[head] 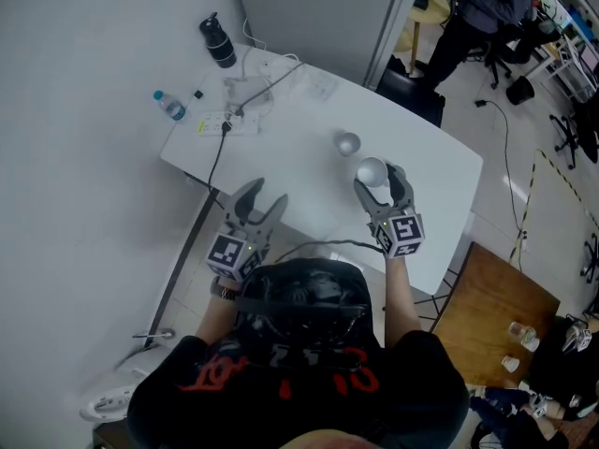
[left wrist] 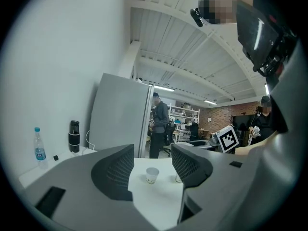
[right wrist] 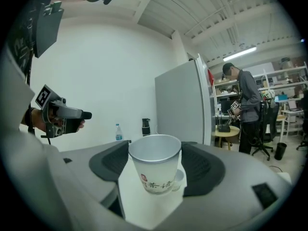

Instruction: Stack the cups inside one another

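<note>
The held cup (right wrist: 155, 170) sits upright, mouth up, between the right fingers (right wrist: 204, 167), which are clamped on its two sides. It looks larger than its mate in the head view, so it probably hangs a little clear of the surface (head: 309, 199), though no view shows its base plainly.

The second cup (head: 347, 143) stands on the surface, also mouth up, just beside the held cup and on its far side from the person. In the right gripper view only a sliver of it shows, low down past the held cup's right flank. That puts the target ahead of the right fingers and below the held cup's base. Both cups have their long axes vertical, so no tipping looks needed. In my judgement the move is a short carry forward until the base is over the open mouth, then a straight drop in. An off-centre base could catch the rim and knock the free cup over.

The left fingers (left wrist: 113, 170) are spread with nothing between them. They are well apart from both cups, at the near left of the surface, so the right hand is much the nearer.
</note>
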{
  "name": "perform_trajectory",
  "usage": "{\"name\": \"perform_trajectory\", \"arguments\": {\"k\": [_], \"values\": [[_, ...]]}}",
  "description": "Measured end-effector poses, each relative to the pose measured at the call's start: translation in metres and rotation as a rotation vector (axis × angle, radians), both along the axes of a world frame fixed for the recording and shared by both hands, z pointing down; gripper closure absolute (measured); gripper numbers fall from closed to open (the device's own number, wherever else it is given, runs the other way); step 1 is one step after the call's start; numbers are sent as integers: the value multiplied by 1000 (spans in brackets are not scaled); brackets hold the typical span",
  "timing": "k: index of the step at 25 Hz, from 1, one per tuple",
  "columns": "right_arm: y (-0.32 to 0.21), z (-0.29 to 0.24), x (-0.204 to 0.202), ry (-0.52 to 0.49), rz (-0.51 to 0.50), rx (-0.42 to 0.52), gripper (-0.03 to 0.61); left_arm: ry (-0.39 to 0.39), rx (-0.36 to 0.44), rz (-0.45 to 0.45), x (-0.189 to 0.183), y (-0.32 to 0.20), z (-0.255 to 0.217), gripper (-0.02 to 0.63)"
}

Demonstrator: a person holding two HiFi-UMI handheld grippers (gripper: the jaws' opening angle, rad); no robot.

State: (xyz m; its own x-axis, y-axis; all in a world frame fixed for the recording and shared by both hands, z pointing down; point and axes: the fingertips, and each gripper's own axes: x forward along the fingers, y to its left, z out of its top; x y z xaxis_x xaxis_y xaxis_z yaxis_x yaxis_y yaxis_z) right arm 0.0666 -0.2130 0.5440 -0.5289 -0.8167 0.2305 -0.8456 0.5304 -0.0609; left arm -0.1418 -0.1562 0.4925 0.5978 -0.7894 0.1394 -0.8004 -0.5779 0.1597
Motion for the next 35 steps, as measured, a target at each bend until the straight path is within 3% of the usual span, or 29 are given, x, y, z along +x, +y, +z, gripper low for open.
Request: {"name": "perform_trajectory", "arguments": {"k": [15,35], "values": [[-66,27,-8,32,-39,-24,224,5,-5,-110,-28,6,1,365],[-153,136,-15,57,-54,-237,225,-3,-8,-246,-57,5,-3,367]]}}
